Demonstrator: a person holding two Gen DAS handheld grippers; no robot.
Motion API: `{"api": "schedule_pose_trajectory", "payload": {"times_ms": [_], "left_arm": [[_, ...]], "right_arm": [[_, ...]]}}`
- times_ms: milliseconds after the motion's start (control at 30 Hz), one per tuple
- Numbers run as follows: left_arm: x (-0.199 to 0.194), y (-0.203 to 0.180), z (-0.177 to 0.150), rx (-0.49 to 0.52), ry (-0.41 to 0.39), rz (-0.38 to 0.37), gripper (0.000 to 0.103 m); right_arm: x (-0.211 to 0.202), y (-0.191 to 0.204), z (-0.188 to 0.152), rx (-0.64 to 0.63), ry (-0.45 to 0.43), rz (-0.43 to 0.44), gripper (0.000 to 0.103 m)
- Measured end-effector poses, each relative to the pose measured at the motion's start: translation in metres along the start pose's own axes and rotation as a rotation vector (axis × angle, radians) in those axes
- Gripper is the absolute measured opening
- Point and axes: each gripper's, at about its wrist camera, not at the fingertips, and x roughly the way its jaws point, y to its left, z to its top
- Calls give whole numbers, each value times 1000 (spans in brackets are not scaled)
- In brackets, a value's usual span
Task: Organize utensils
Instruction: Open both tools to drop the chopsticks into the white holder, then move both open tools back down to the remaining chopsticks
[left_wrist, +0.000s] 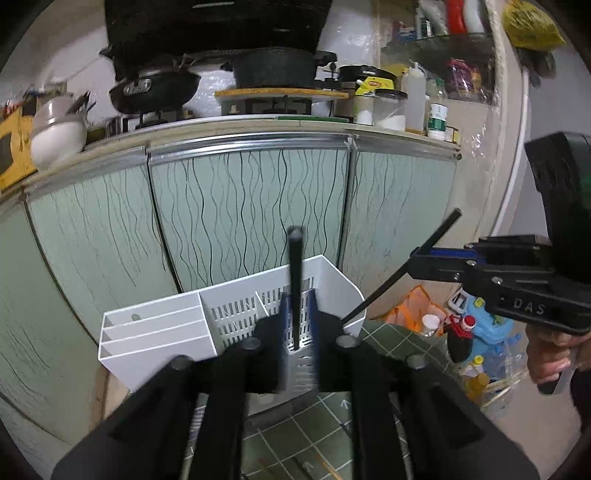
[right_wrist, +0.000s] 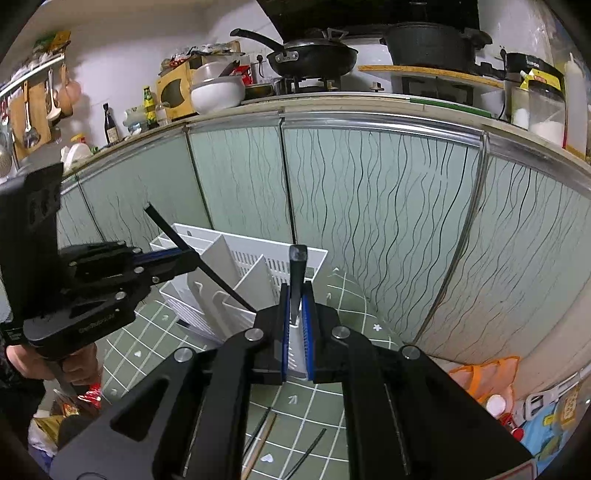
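Step in hand: dropping chopsticks into the white utensil caddy (left_wrist: 155, 332) on the green-tiled mat (right_wrist: 332, 406), near the cabinet doors. Left gripper (left_wrist: 297, 332) has a black chopstick (left_wrist: 295, 280) standing between its pads w/ the tip down in the right perforated bin; jaws look parted, though blur makes it hard to say if pads touch it. Right gripper (right_wrist: 295, 321) is clamped on another black chopstick (right_wrist: 296, 280), above the caddy's right end. Next: left lets go fully, right lowers its stick into the same bin. More chopsticks (right_wrist: 266, 435) lie near on the mat.
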Motion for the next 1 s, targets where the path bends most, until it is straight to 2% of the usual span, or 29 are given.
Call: {"api": "schedule_pose_trajectory", "payload": {"times_ms": [33,67,133,200,267,367,533,1000], "left_arm": [[-3,-1,0,9,-11,18,83],[-8,-2,-1,17,-36,43,92],[-16,-3,-1,24,-63,46,92],[-21,-3,-1,22,-56,68,93],[-28,-5,-2,38,-61,86,95],[-39,-8,-5,52,-72,117,99],[-56,-5,-14,25,-74,118,99],[-87,3,-71,-46,-43,151,99]], "right_arm": [[-2,1,-1,-4,-7,-7,24],[-5,2,-1,-6,-17,-14,54],[-13,3,-2,-10,-51,-24,77],[-19,4,-3,-14,-69,-29,82],[-25,4,-6,-10,-79,-44,93],[-33,6,-10,-15,-82,-62,95],[-41,17,-24,-65,-76,-118,95],[-57,30,-74,-69,-40,-137,95]]}}
